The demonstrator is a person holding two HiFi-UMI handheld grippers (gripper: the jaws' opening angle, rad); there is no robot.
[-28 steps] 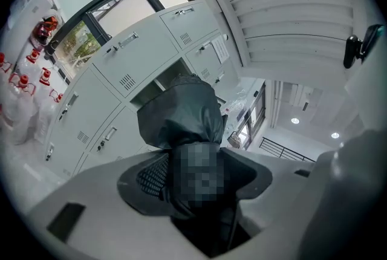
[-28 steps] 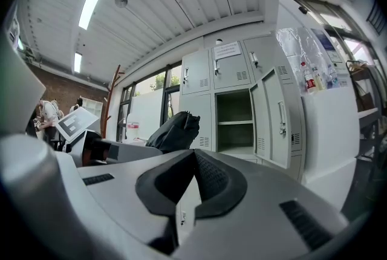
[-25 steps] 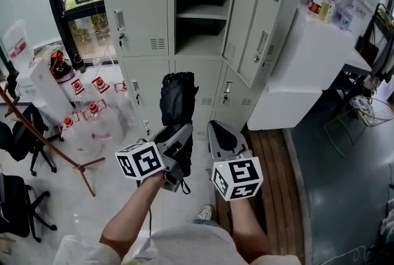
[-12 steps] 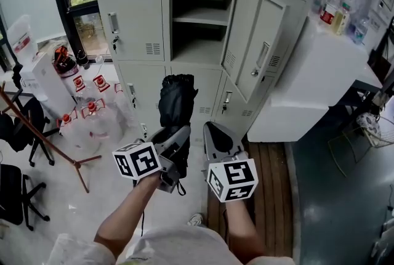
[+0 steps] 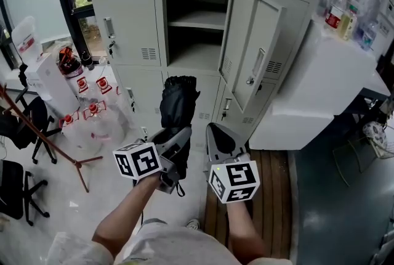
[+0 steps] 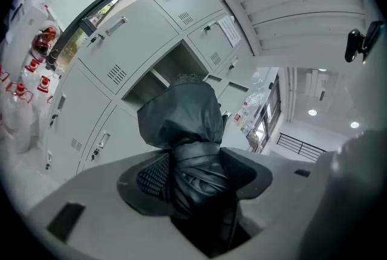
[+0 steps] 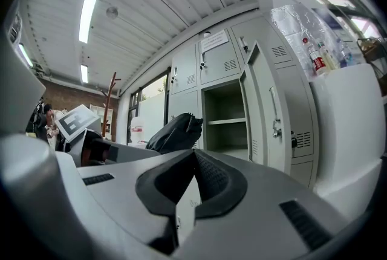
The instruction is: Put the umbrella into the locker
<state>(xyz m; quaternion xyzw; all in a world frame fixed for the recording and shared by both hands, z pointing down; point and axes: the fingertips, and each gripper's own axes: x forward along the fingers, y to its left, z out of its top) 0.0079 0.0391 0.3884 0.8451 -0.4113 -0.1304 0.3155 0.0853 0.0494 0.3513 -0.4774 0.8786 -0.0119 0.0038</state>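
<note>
head view first: black folded umbrella [image 5: 178, 100] held upright before the open locker [image 5: 197, 21]
head view: the left tongs [image 5: 174, 145] grip the umbrella low down, its bunched end up, just below the open compartment; the right tongs [image 5: 220, 142] hang beside it. left gripper view: the pads [image 6: 151, 175] pinch the strapped, wrapped waist. the fabric looks soft and light, likely squashy, so a hold over the rigid core seems surest. right gripper view: tongs pressed together on nothing.

Plastic bottles [image 5: 342, 10] on the white counter [image 5: 308, 66] to my right, clear jugs with red caps [image 5: 98, 122] on the floor to my left, black chairs [image 5: 21, 124] by a wooden stand [image 5: 43, 132], wooden boards [image 5: 271, 208] underfoot.
</note>
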